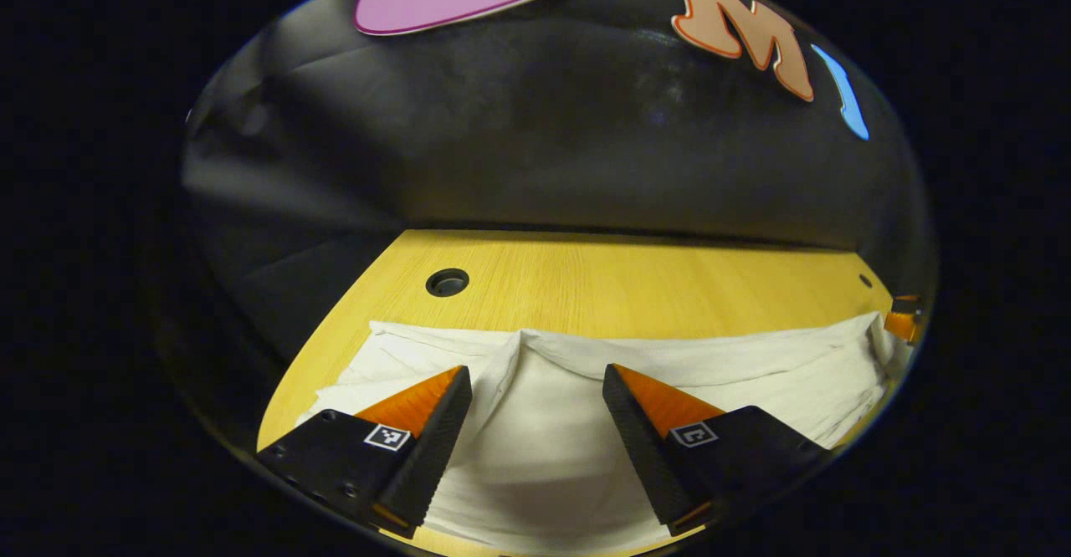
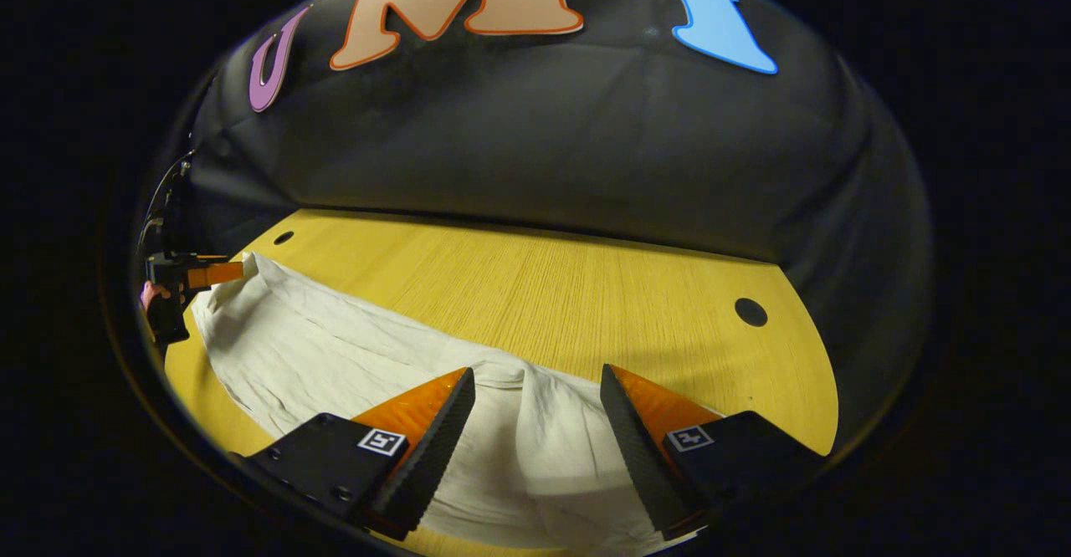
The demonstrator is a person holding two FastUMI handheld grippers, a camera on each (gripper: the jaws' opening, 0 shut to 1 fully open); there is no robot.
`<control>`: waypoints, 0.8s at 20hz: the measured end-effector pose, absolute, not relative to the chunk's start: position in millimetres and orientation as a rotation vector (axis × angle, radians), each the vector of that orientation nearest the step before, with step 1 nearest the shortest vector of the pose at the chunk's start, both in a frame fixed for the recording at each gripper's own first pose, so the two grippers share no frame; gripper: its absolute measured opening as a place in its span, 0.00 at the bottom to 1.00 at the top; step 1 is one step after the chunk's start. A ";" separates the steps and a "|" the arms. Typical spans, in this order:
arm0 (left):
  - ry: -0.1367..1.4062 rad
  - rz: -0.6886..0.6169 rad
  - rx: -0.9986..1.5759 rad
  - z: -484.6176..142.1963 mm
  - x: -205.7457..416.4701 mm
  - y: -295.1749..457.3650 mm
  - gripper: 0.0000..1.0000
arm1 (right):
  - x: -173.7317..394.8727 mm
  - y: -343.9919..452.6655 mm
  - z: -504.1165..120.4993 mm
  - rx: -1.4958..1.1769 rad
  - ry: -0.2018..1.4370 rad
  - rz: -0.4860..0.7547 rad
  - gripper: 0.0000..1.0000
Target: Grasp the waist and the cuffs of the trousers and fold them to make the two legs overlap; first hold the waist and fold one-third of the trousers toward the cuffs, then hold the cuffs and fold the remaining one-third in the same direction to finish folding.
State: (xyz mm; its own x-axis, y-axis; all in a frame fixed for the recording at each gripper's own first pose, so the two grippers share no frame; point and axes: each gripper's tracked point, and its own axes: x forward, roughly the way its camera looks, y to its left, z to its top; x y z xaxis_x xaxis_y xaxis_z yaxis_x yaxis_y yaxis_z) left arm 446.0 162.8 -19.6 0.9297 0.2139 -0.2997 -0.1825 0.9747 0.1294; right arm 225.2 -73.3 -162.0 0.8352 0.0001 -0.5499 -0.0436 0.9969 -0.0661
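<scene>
I see creased off-white cloth trousers (image 1: 535, 423) with no print lying on a yellow wood-grain tabletop (image 1: 602, 289) marked by fine pale streaks and dark round holes (image 1: 448, 282), backed by a plain black cloth wall (image 2: 535, 147), and small black-and-white square markers (image 2: 381, 442) on the gripper bodies.

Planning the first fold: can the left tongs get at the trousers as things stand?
Probably yes: the left tongs hang open right over the white trousers, cloth between the fingers, nothing lying in between.
</scene>
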 end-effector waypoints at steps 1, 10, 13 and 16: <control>0.294 0.194 0.072 -12.5 441.2 158.9 0.96 | 216.5 -80.0 -153.4 -0.058 0.569 0.007 0.98; 0.199 0.129 0.111 23.6 354.7 111.2 0.99 | 98.9 -215.5 -110.5 0.014 0.531 -0.276 0.98; 0.207 0.123 0.095 18.3 322.4 96.0 0.99 | 62.6 -247.9 -132.7 0.026 0.586 -0.352 0.98; 0.212 0.148 0.075 13.5 298.4 81.8 0.99 | 38.6 -264.7 -162.5 0.044 0.668 -0.390 0.98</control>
State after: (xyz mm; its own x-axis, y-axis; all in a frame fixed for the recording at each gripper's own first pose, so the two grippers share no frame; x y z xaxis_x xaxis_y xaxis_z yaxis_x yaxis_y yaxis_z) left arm 298.4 81.8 13.5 0.9668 0.1543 -0.2035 -0.1387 0.9863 0.0892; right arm 38.6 -264.7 -162.5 0.7156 -0.3385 -0.6110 0.3667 0.9266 -0.0838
